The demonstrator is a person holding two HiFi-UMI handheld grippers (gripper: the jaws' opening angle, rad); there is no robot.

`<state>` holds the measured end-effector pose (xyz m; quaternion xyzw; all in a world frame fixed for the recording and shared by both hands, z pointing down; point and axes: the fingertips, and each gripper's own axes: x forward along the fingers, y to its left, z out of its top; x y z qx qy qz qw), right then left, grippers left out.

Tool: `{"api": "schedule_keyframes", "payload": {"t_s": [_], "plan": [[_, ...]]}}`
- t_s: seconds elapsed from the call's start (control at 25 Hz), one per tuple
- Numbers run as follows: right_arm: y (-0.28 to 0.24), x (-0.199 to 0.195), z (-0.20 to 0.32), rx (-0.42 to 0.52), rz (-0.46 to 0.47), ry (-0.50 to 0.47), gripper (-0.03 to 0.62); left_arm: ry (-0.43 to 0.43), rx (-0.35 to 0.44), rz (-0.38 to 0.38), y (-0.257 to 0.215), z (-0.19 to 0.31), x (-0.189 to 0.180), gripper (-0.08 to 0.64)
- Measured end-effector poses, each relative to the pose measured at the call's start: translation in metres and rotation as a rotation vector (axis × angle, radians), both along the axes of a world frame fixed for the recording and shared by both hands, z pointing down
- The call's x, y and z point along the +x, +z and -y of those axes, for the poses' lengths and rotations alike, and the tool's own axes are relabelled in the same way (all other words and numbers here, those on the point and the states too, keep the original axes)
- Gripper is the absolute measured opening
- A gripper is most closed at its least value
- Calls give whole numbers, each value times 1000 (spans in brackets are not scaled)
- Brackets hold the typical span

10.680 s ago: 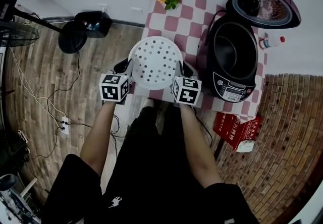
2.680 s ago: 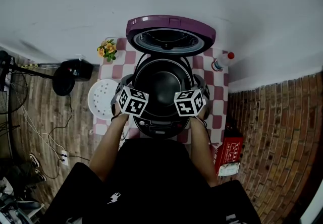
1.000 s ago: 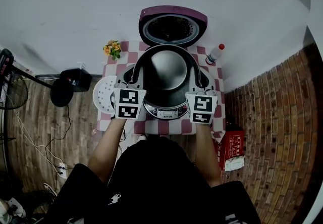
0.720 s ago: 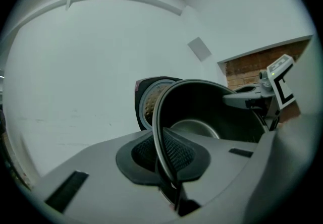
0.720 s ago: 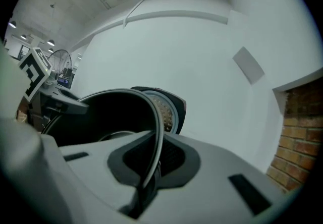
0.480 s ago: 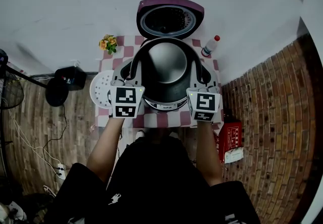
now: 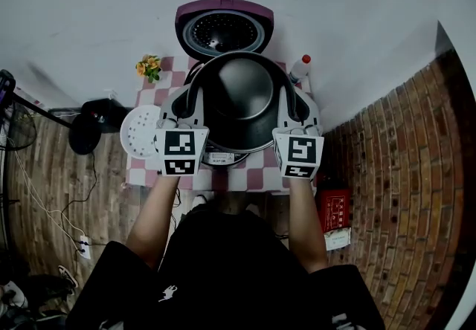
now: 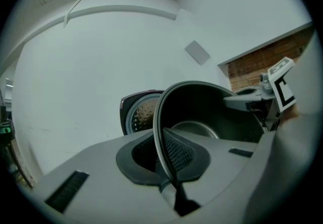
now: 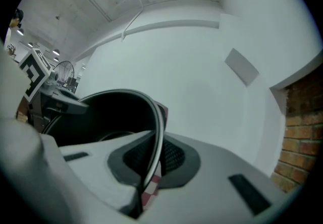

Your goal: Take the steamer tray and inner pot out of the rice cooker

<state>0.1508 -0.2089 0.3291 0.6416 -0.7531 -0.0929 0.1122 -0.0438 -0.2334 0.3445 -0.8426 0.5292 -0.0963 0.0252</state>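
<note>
Gripping opposite sides of the pot's rim in the head view, the left gripper and right gripper hold it above the cooker, whose lid stands open. The tray lies on the checkered table, left of the cooker.

In the left gripper view, the jaws are clamped on the pot's thin rim.

In the right gripper view, the jaws pinch the opposite rim the same way.

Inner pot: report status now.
Left tool, right tool shut on opposite rims of dark grey round inner pot. Pot held above purple rice cooker. Nothing blocking.
</note>
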Motion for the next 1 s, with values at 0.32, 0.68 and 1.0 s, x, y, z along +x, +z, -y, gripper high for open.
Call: {"api": "schedule_keyframes", "payload": {"t_s": [0.32,0.68,1.0], "plan": [[-3,65,-10,12,25,9,5,13,8,18,-7,-8,66,17],[5,139,-31,1,39,35,5,45,-8,19,-2,-24,139,15],[15,185,-53,-13,44,35,5,44,-20,29,7,-46,185,15]]}}
